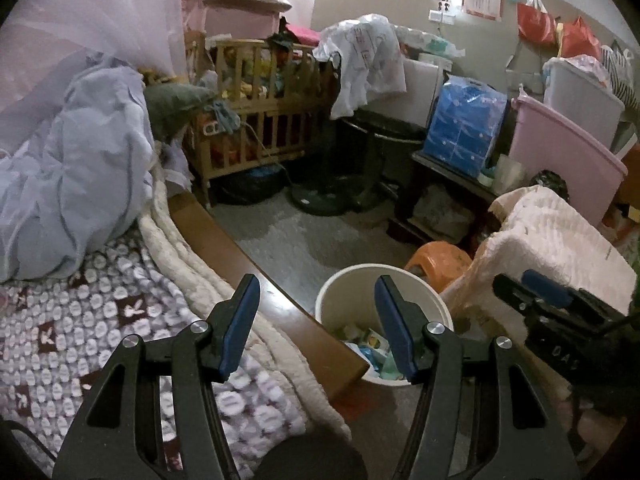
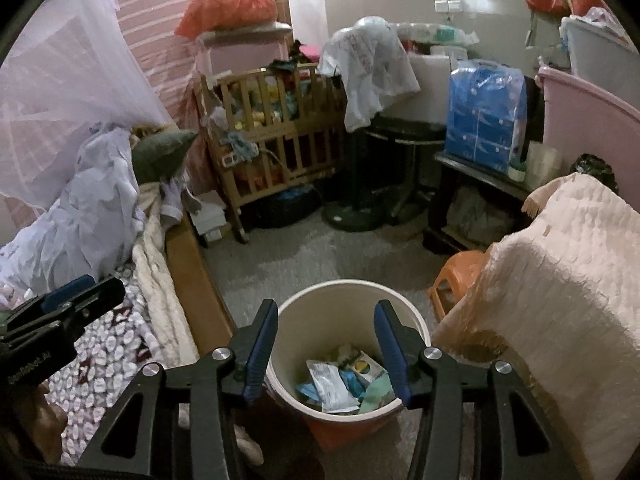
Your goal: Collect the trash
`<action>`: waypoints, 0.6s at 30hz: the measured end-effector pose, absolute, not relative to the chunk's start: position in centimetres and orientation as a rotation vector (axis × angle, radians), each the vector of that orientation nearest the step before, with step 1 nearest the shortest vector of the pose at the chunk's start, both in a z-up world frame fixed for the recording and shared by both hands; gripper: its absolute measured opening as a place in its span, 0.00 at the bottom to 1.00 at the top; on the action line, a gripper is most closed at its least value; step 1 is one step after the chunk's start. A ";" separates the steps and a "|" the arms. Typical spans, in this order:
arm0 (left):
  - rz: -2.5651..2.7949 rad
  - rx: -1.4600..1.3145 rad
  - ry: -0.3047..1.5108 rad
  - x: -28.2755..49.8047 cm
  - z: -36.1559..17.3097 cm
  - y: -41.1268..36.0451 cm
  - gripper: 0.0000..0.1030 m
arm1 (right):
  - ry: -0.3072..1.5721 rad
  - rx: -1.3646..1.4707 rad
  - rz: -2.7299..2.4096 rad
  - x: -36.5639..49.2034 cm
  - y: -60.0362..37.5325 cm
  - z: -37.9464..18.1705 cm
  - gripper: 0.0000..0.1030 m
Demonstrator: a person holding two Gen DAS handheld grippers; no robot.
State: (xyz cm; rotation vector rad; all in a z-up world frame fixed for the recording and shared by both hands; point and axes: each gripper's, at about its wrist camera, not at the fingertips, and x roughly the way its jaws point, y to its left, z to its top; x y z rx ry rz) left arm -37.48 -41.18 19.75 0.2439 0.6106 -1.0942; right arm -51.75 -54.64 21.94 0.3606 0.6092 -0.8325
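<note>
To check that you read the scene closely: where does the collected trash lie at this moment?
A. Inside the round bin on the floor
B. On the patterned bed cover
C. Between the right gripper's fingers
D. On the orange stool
A: wrappers and packets lie in the bottom of the cream bin beside the bed, and both grippers hold nothing.

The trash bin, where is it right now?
The trash bin stands on the floor, low centre in the right wrist view, between the bed's wooden edge on the left and the towel-draped furniture on the right, with an orange stool just behind it.
</note>
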 end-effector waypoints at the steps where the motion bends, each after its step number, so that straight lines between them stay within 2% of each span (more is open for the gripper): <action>1: -1.088 0.249 0.601 -37.6 19.9 -41.0 0.57 | 0.598 0.353 -0.835 -51.8 -54.3 22.3 0.48; 8: -1.079 0.244 0.590 -37.9 20.3 -40.0 0.57 | 0.561 0.329 -0.837 -52.1 -53.2 23.8 0.52; 10: -1.076 0.238 0.587 -37.9 20.4 -39.7 0.57 | 0.556 0.327 -0.838 -52.3 -53.0 24.0 0.56; 18: -1.057 0.227 0.566 -38.0 20.7 -39.1 0.57 | 0.537 0.321 -0.842 -52.9 -52.7 24.6 0.58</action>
